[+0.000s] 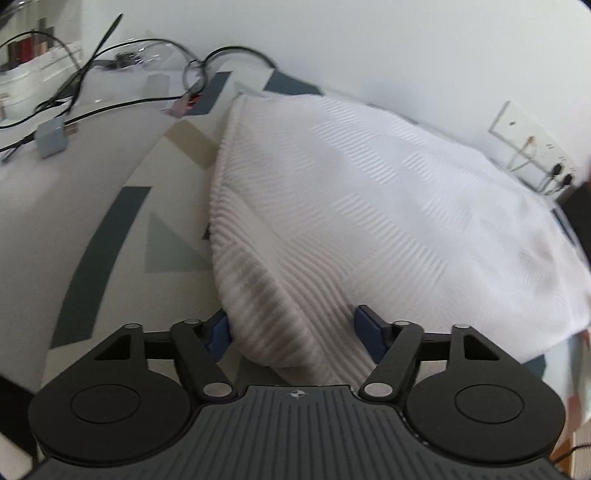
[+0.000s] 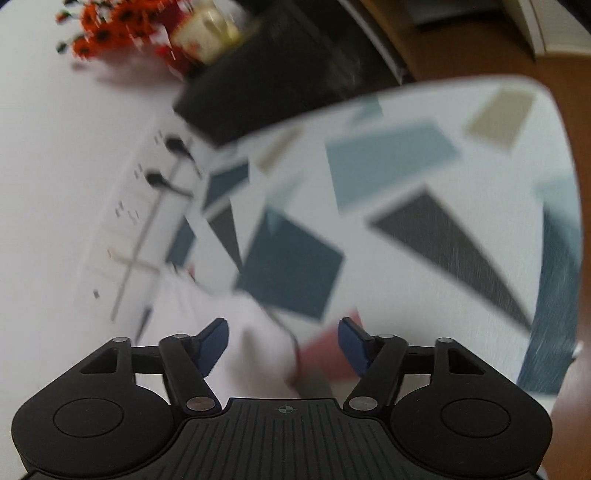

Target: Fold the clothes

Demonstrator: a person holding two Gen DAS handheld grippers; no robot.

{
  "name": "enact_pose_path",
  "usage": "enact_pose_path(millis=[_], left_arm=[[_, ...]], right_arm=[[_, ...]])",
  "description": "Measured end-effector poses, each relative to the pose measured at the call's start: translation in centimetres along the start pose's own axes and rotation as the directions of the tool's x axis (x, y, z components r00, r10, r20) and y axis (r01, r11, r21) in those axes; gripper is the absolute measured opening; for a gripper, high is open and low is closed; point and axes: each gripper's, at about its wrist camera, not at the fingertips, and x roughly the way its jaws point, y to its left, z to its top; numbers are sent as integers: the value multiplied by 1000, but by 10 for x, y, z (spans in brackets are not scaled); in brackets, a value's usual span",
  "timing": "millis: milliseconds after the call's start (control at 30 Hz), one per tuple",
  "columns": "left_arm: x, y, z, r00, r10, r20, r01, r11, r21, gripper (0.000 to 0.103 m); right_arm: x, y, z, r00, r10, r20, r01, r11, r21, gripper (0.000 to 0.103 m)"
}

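Observation:
A white ribbed garment point(image 1: 362, 206) lies folded on a table with a grey and blue geometric cloth point(image 1: 110, 236). My left gripper point(image 1: 295, 332) is open, and a raised fold of the garment sits between its blue fingers point(image 1: 219, 334) at the near edge. My right gripper point(image 2: 284, 343) is open over the patterned cloth point(image 2: 424, 206). A white corner of the garment point(image 2: 255, 343) lies between its fingers. This view is blurred by motion.
Black cables point(image 1: 92, 74) and a small grey box point(image 1: 51, 136) lie at the table's far left. A wall socket panel with plugs point(image 1: 535, 155) is behind the garment; it also shows in the right wrist view point(image 2: 155, 177). A black box point(image 2: 266, 74) and orange flowers point(image 2: 107, 29) stand beyond the table edge.

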Motion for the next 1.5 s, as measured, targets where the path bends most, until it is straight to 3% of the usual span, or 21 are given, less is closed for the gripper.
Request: enact_pose_path(millis=[67,133,167,267,300,367,467,567,667,733,767,833,867,933,1033,1133,1200,1267,1333,1500], left_arm=[[-1,-1,1,1000,19,-15,-19,1000,-1,60],[-2,0,1,1000,20,-24,-20,1000,6,49],[-3,0,1,999,20,-28,-20,1000,9,23],[-4,-2,4,999,32,-32,-30,998,47,17],[-4,-4,5,999,38,-31,-36,997,64,16],[-7,-2,6,999,43,-18,-42,997,63,15],[-10,0,6,1000,22,-14,-22,999,44,15],[-10,0,4,1000,18,-24,-17,999,34,15],[-8,9,4,999,-9,-47,8,999,-33,16],[-9,14,5,998,-25,-61,21,998,-63,18],[-9,16,6,997,-32,-74,26,997,-75,22],[-10,20,7,994,-35,-106,24,995,-98,37],[-11,21,8,991,-30,-127,16,994,-110,48],[-16,24,8,986,-63,-152,41,988,-148,52],[-18,33,2,965,-188,-184,127,946,-300,52],[-11,38,-5,932,-315,-179,202,863,-463,52],[-6,34,-6,912,-380,-155,251,816,-521,52],[2,25,-6,896,-418,-148,284,796,-534,57],[14,15,-6,887,-430,-171,281,794,-539,62],[32,1,-6,884,-444,-146,286,761,-582,62]], right_arm=[[13,-4,-11,999,12,-39,-11,1000,27,53],[20,-3,-19,998,39,-48,-37,999,33,51],[22,0,-25,997,51,-49,-49,998,31,49],[31,11,-31,994,84,-64,-84,996,11,14],[30,17,-27,996,73,-53,-74,997,-19,9],[25,30,-18,998,61,-16,-62,995,-80,7],[4,60,-6,988,114,100,-93,976,-196,7],[5,73,-5,990,95,107,-63,961,-271,7],[27,49,-6,997,-64,48,71,982,-173,8],[28,31,-10,996,-89,29,91,990,-106,9],[26,25,-12,996,-84,28,87,992,-86,10],[19,24,-15,997,-79,24,80,993,-81,23],[14,24,-16,996,-88,22,90,993,-74,37],[8,24,-22,996,-87,1,87,993,-75,40],[5,24,-39,996,-47,-75,40,995,-90,40],[10,26,-51,992,-21,-125,13,998,-61,40],[14,28,-56,990,-14,-142,9,999,-36,37],[19,29,-58,987,-4,-160,1,1000,-18,33],[21,30,-60,986,0,-167,-2,1000,-15,33],[25,30,-65,981,6,-194,-7,1000,0,33]])
